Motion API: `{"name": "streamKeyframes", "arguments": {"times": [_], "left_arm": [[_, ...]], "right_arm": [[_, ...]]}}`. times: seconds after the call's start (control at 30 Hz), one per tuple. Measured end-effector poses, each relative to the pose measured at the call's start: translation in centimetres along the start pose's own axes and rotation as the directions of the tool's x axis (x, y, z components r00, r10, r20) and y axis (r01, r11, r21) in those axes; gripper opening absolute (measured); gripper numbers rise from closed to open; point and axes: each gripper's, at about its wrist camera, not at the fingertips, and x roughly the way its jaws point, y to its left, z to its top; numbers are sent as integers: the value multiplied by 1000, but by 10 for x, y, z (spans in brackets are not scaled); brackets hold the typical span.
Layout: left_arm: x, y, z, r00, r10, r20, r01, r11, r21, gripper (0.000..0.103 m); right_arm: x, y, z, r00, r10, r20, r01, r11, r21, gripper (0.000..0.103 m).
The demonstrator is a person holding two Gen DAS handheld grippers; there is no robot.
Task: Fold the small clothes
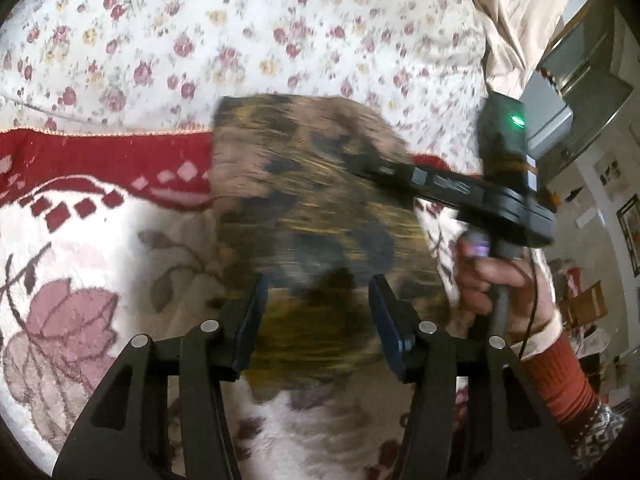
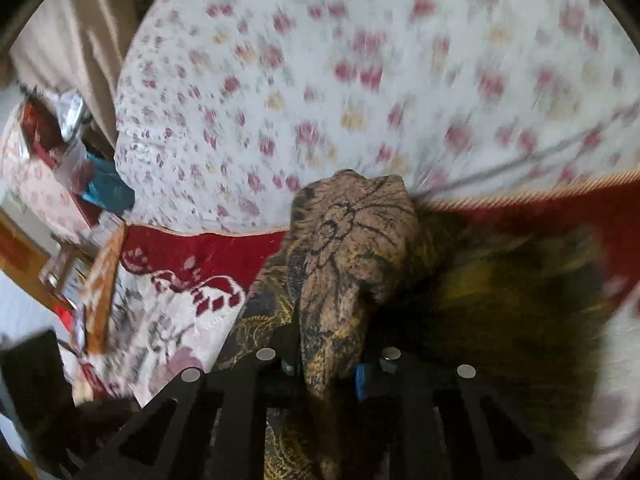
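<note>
A small brown and yellow patterned cloth (image 1: 316, 208) lies blurred on the bed. My left gripper (image 1: 318, 300) is open just above its near part, with nothing between the fingers. My right gripper (image 1: 384, 170) reaches in from the right in the left wrist view, its fingers at the cloth's right edge. In the right wrist view my right gripper (image 2: 328, 364) is shut on a bunched fold of the cloth (image 2: 352, 248), which rises between the fingers; the rest of the cloth spreads to the right.
The cloth rests on a red and white floral blanket (image 1: 80, 248). A white sheet with pink flowers (image 1: 240, 32) lies behind it. A beige curtain (image 1: 516, 12) hangs at the far right. Room clutter (image 2: 60, 152) stands beyond the bed's left edge.
</note>
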Motion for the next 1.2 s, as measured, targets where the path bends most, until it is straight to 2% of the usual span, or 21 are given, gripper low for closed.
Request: {"name": "streamKeyframes", "arguments": {"times": [0.07,0.13,0.2,0.23,0.27,0.33,0.37,0.4,0.47,0.57,0.63,0.73,0.8,0.87,0.97,1.03,1.1,1.2], "left_arm": [[10,-2,1,1000,15,-11,-15,1000,-1,53],[27,-4,-1,999,20,-51,-20,1000,6,53],[48,-9,-6,994,25,-108,-23,1000,20,53],[53,-11,-8,992,24,-122,-21,999,27,53],[58,-13,-11,991,26,-133,-20,999,39,53],[64,-19,-15,989,46,-143,-37,997,69,53],[63,-20,-16,989,53,-138,-42,996,79,53],[61,-20,-15,990,52,-132,-42,996,77,53],[57,-19,-13,992,42,-120,-35,998,59,53],[49,-18,-10,996,30,-80,-26,998,54,53],[45,-19,-9,997,40,-72,-35,997,64,53],[43,-17,-10,994,88,-64,-82,993,84,53],[41,-11,-9,991,119,-52,-115,991,73,53],[38,-1,-10,990,133,-45,-131,990,51,53],[34,13,-10,989,145,-44,-144,989,15,53],[30,17,-8,989,146,-37,-146,989,-5,53],[24,19,-7,990,140,-25,-140,990,-14,53],[14,21,-6,990,141,-7,-141,990,-14,53]], "right_arm": [[-19,-8,6,997,-74,-3,74,996,-48,17],[-27,-26,11,984,-178,-19,176,983,-59,17],[-16,-49,11,954,-292,-63,289,956,-60,17],[-6,-59,9,939,-329,-99,325,944,-57,17],[6,-71,4,931,-328,-158,328,944,-31,18],[11,-86,-3,952,-221,-213,244,965,92,20],[2,-93,-7,974,-140,-178,172,969,175,26],[-9,-97,-11,987,-92,-134,120,968,220,49],[-32,-97,-18,994,-80,-68,95,961,261,69],[-66,-89,-33,994,-99,-36,105,966,237,69],[-82,-72,-46,997,-72,-3,71,972,224,69],[-97,-44,-72,998,57,-24,-52,986,161,69],[-97,-14,-96,986,159,-57,-151,981,119,69],[-91,8,-117,976,199,-91,-191,978,90,69],[-69,21,-140,966,228,-119,-214,969,123,69],[-51,23,-148,976,186,-117,-168,975,143,69],[-40,27,-143,990,129,-58,-121,985,120,69],[-29,41,-136,985,172,5,-172,980,102,69]]}}
